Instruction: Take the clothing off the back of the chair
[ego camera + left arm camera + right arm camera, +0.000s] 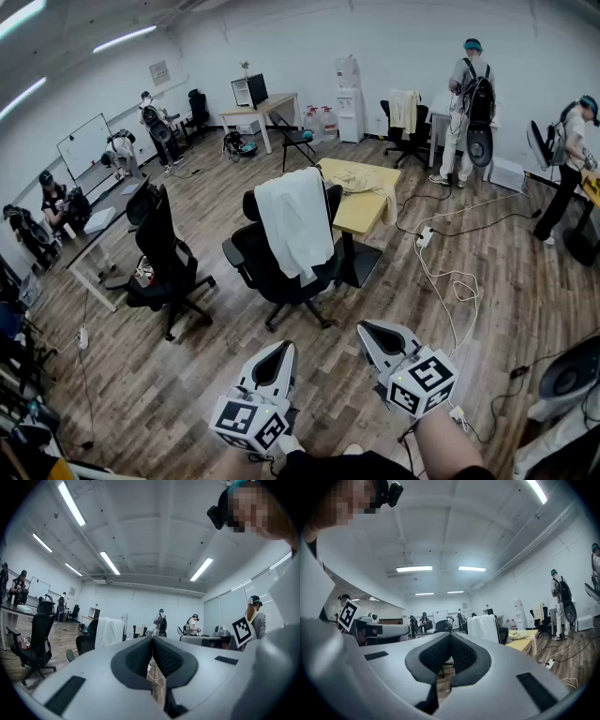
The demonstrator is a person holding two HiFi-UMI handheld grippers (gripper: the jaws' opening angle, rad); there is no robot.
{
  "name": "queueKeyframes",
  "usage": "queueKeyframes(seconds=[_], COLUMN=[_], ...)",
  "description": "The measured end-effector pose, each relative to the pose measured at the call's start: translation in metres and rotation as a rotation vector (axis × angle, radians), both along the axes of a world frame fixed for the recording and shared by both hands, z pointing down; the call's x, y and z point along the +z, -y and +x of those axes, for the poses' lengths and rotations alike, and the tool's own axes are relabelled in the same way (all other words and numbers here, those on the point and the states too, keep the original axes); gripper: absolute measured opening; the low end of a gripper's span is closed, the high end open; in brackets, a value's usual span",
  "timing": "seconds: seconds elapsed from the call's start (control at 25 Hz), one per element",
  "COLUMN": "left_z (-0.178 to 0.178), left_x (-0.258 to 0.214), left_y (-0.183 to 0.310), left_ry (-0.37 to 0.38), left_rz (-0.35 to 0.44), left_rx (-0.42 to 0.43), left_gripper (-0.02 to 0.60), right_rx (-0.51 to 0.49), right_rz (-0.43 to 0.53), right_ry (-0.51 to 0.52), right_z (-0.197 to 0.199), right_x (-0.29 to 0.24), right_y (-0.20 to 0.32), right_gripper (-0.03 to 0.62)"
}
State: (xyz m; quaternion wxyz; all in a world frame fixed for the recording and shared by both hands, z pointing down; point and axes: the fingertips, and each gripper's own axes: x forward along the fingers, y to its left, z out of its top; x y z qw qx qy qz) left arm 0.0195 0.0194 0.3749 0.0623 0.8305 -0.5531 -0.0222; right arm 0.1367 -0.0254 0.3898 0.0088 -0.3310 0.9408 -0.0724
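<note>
A white garment [297,222] hangs over the back of a black office chair [262,264] in the middle of the room, beside a yellow table [367,192]. The same garment [109,631] shows far off in the left gripper view, and the garment [484,627] stands right of centre in the right gripper view. My left gripper [278,351] and right gripper [373,330] are held level near the bottom of the head view, well short of the chair. Both are shut with nothing between the jaws.
A second black chair [165,258] stands left of the target chair by a long desk [98,230]. Beige cloth [360,178] lies on the yellow table. White cables [448,274] trail across the wood floor at right. Several people work around the walls.
</note>
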Motion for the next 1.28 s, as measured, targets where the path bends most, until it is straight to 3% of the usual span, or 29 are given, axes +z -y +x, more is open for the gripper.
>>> queueKeyframes(seconds=[0.76,1.28], left_z=[-0.011,-0.069], left_x=[0.007,0.013], left_y=[0.019,0.069], left_ry=[0.019,0.002], left_rz=[-0.017,-0.023], left_rx=[-0.030,0.011], left_gripper=[0.018,0.018], right_rx=[-0.009,0.026], right_rz=[-0.010,-0.022], right_ry=[-0.006,-0.019], right_z=[-0.006,-0.065], right_x=[0.005,0.004], right_y=[0.028,0.077], right_gripper=[0.014,0.012])
